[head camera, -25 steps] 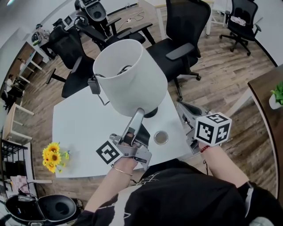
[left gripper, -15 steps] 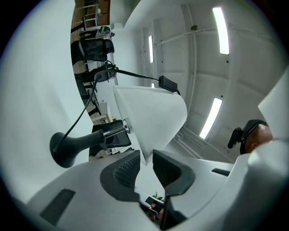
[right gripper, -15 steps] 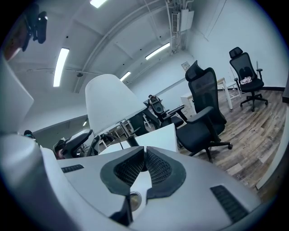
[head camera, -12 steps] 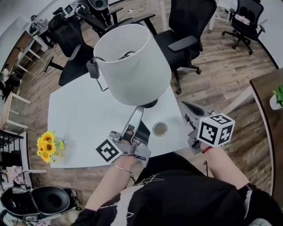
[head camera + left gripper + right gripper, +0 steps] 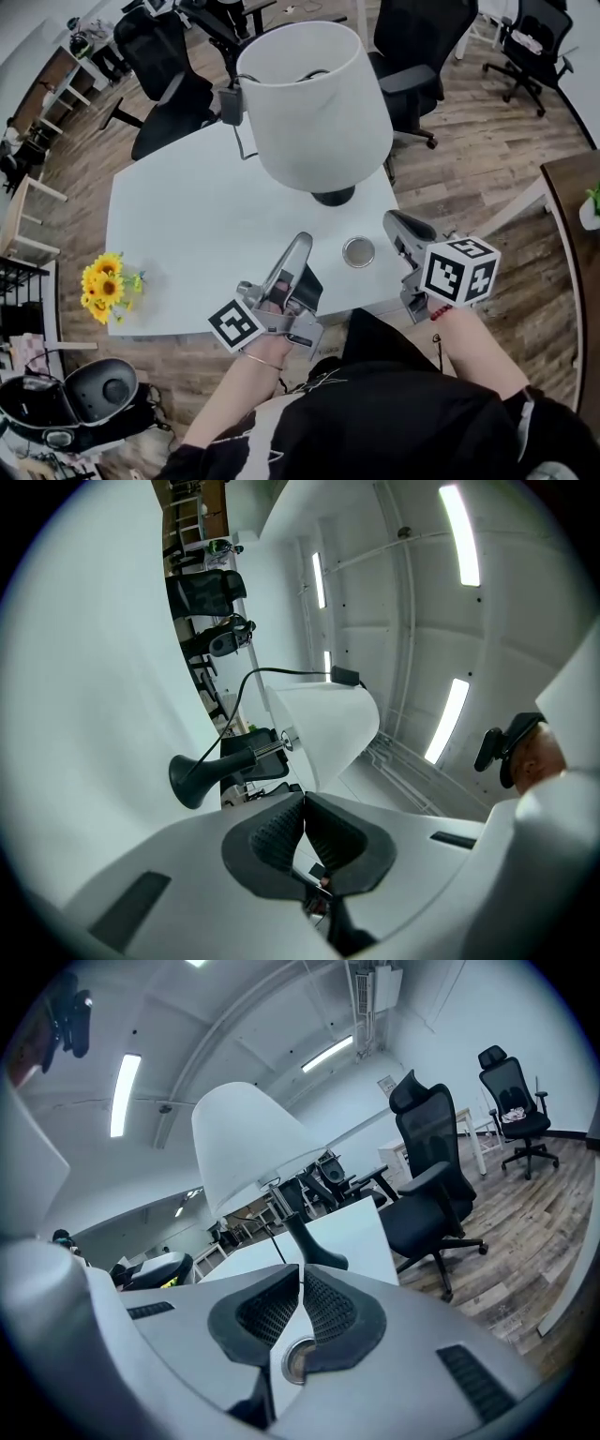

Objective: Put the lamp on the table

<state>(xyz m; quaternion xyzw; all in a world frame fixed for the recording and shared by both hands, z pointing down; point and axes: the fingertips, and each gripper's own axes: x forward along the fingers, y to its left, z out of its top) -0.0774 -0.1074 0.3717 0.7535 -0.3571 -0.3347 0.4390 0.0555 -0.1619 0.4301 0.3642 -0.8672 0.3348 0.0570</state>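
The lamp (image 5: 314, 103) has a wide white shade and a black flared base (image 5: 334, 197); it stands upright on the white table (image 5: 187, 216) near the far right side, its cord running off the back. My left gripper (image 5: 300, 240) hovers over the table's near edge, a short way in front of the base, shut with nothing between its pads. In the left gripper view the lamp (image 5: 323, 728) lies ahead of the closed left gripper (image 5: 302, 808). My right gripper (image 5: 393, 221) is shut and empty beside the table's right corner; its own view shows the lamp (image 5: 248, 1143) beyond its pads.
A small round metal disc (image 5: 358, 251) lies on the table between the grippers. Yellow sunflowers (image 5: 105, 286) sit at the table's left corner. Black office chairs (image 5: 412, 56) stand behind the table on the wooden floor, and a dark round appliance (image 5: 75, 403) is on the floor at lower left.
The left gripper has come away from the lamp's stem, drawn back toward me and closed its jaws. The lamp stays standing on the table. The right gripper has hardly moved.
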